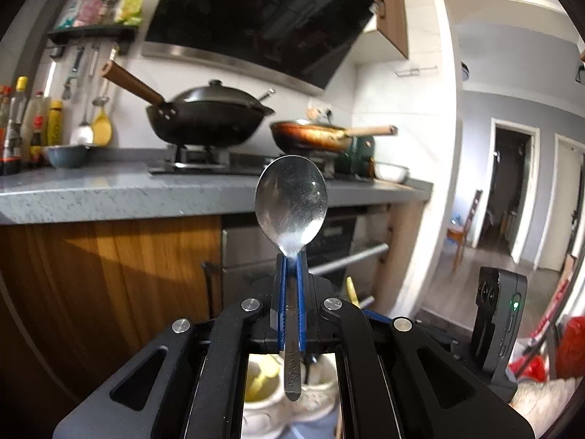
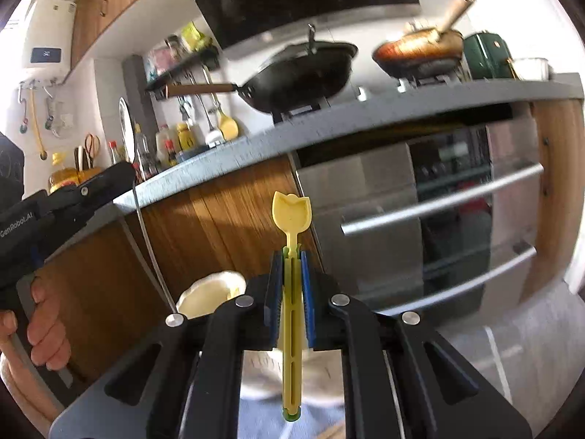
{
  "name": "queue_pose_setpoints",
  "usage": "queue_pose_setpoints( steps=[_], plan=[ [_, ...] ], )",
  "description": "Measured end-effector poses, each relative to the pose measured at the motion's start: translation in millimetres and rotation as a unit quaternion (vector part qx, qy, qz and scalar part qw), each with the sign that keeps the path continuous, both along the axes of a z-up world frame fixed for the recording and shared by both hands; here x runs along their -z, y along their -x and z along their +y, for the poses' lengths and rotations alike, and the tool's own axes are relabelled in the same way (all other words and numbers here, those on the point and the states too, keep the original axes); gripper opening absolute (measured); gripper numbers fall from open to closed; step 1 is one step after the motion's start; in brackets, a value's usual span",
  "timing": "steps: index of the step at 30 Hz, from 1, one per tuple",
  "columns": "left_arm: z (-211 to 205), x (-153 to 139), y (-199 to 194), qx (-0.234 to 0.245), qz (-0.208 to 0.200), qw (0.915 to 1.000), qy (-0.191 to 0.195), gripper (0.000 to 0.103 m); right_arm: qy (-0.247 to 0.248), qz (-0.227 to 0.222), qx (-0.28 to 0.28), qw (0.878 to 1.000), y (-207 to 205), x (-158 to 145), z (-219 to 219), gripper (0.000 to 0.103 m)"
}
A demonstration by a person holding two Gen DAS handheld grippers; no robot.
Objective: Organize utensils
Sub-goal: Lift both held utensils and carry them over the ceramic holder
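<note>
Surface: a grey speckled bench (image 1: 109, 190) is running across the kitchen, above wood-fronted cabinets (image 1: 109, 274) and a steel appliance with bar handles (image 2: 438, 216).

On the bench: a gas hob is carrying a lidded black wok (image 1: 210, 117) and a copper-toned frying pan (image 1: 310, 135); sauce bottles (image 1: 22, 124) and a blue bowl (image 1: 67, 155) are standing at the left end.

Room: a dark range hood (image 1: 256, 11) is hanging over the hob; ladles are hanging from a wall rack (image 1: 91, 33); an open doorway (image 1: 512, 183) is showing a chair beyond.

Left hand-held gripper (image 1: 291, 256): jaws are clamping the handle of a metal spoon (image 1: 290, 205), bowl pointing up and forward, well clear of the bench.

Right hand-held gripper (image 2: 292, 252): jaws are clamping a yellow plastic utensil (image 2: 291, 216), its tulip-shaped head sticking out past the fingertips.

Partly hidden: a cream ceramic holder (image 2: 210, 292) is sitting below both grippers, mostly covered by them; its contents are unclear. Background edges are blurring.
</note>
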State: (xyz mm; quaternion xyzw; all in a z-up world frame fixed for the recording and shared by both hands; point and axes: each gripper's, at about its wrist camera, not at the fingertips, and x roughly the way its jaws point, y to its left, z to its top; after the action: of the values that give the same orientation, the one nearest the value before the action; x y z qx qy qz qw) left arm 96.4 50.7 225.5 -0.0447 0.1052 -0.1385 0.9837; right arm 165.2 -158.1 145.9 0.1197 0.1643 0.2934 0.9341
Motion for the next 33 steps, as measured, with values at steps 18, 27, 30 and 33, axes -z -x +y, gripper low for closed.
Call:
queue_pose_setpoints(
  steps=[18, 27, 30, 33],
  plan=[
    [17, 52, -45, -0.048, 0.052, 0.9973, -0.02, 0.006, 0.01, 0.002, 0.01, 1.0, -46, 37, 17, 0.01],
    [19, 75, -52, -0.027, 0.099, 0.9944, -0.027, 0.006, 0.08, 0.049, -0.051, 0.994, -38, 38, 27, 0.01],
    [16, 80, -54, -0.018, 0.113, 0.9928, -0.034, 0.006, 0.107, 0.062, -0.065, 0.99, -35, 41, 34, 0.01],
    [14, 85, -56, -0.013, 0.125, 0.9912, -0.04, 0.006, 0.121, 0.078, -0.068, 0.987, -36, 45, 38, 0.01]
  ],
)
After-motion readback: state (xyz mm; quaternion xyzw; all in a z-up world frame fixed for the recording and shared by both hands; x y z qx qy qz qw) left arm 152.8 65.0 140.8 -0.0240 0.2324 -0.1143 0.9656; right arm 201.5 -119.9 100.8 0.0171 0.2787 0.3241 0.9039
